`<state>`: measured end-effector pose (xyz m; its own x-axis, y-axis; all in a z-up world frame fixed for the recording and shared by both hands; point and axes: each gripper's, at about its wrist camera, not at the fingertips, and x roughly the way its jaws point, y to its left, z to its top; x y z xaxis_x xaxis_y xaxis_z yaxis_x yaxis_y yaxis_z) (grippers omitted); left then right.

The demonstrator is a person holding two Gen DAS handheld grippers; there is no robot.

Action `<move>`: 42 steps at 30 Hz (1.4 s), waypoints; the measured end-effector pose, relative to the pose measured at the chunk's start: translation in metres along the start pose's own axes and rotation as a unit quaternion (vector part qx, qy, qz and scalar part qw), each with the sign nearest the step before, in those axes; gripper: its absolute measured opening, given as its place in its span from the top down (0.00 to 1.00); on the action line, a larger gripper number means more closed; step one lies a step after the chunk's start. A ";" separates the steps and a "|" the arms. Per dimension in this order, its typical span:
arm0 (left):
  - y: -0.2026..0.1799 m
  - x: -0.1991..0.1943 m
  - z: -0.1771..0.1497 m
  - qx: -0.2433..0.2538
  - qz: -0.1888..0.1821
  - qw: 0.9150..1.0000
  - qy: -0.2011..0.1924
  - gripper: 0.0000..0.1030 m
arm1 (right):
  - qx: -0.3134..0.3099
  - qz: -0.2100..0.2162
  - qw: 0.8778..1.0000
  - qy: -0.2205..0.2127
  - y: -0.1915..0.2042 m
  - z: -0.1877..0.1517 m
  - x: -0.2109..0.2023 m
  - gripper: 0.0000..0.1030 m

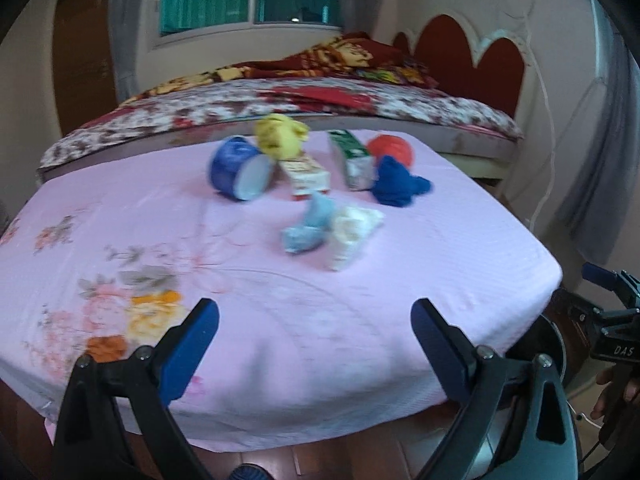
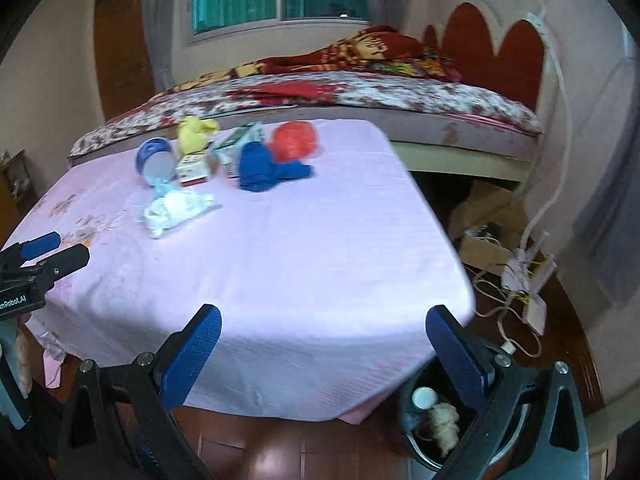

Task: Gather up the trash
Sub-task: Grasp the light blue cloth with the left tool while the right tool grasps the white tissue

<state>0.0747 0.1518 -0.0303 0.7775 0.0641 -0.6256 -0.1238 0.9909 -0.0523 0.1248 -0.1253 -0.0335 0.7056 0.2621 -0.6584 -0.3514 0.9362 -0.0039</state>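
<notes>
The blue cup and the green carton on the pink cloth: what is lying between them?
In the left wrist view, a crumpled yellow wrapper and a red-and-white box lie between the blue cup and the green carton.

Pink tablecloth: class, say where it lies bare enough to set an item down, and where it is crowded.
Bare: the near half of the pink tablecloth, between the open left gripper, open right gripper and white crumpled wrapper. Crowded: the far edge, from the blue round tub to the red ball.

Near half of the pink tablecloth [image 1: 312,320] is bare, giving open approach. Far half is crowded: blue tub [image 1: 239,168], cartons, crumpled wrappers [image 1: 352,236] close together. Bed [image 1: 280,100] stands just behind.
</notes>
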 end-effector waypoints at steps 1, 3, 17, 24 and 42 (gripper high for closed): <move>0.008 0.001 0.001 -0.004 0.005 1.000 -0.002 0.10 | -0.004 0.005 1.000 0.000 0.009 0.003 0.005 0.00; 0.027 0.003 0.002 -0.016 0.012 1.000 -0.005 0.15 | -0.013 0.004 1.000 -0.001 0.025 0.010 0.013 0.00; 0.086 0.044 0.009 -0.037 0.034 0.999 0.017 0.19 | -0.027 0.063 0.997 0.041 0.130 0.063 0.102 0.00; 0.088 0.063 0.012 -0.039 0.025 0.998 0.029 0.20 | -0.024 0.038 0.996 0.079 0.140 0.085 0.160 0.00; 0.022 0.139 0.053 -0.004 -0.095 0.992 0.086 0.70 | 0.010 0.084 0.995 0.058 0.061 0.101 0.168 0.18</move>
<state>0.2126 0.1884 -0.0772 0.6712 -0.1460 -0.7268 0.0099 0.9821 -0.1882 0.2843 -0.0009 -0.0679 0.5613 0.3884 -0.7308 -0.4453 0.8861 0.1289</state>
